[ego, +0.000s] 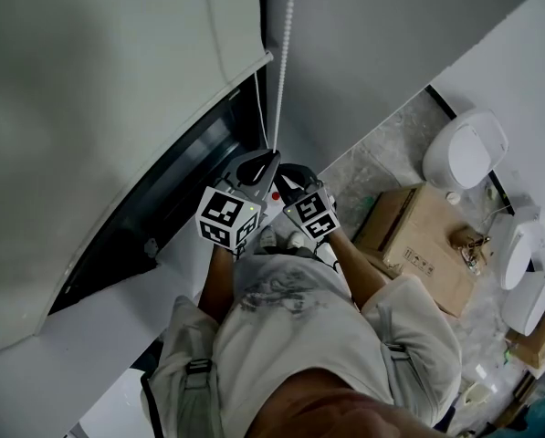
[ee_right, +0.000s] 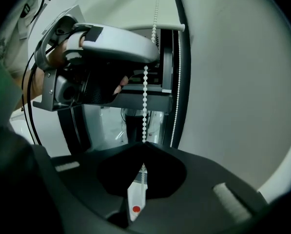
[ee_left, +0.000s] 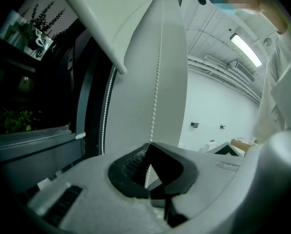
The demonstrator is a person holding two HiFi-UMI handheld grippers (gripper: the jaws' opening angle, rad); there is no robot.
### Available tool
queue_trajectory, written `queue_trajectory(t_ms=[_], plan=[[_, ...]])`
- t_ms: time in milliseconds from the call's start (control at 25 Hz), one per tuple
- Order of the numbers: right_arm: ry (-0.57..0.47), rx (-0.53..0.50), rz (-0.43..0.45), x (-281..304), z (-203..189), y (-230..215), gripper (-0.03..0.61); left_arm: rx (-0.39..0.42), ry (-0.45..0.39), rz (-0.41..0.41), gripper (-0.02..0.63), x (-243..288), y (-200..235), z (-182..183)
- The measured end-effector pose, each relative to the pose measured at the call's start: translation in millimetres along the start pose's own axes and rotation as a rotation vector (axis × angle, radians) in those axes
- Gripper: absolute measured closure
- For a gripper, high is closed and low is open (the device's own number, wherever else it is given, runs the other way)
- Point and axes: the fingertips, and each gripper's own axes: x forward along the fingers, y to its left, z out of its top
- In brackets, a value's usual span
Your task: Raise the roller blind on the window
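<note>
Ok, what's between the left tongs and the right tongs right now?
Just a short stretch of bead chain, running from the left tongs down into the right tongs, both shut on it. The right gripper view shows it.

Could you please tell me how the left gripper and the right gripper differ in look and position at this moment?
The left gripper has a pale grey shell, while the right gripper has a dark, nearly black one. The left gripper grips the bead chain higher up, and the right gripper grips it lower down, underneath the left one. What they share: both have their fingers closed on that same chain.
</note>
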Motion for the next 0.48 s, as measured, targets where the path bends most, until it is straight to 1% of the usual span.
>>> queue_trajectory(t_ms=[240,480], plan=[[0.035,0.007,0.016,3.2,-20.7,7.9,0.569,-0.019,0.03,0.004,0.604,2.2,0.6,-21.0],[0.033,0.036,0.021,-0.4,-23.9,11.5,0.567,-0.024,0.03,-0.002,0.604,1.6,-3.2,-23.6]])
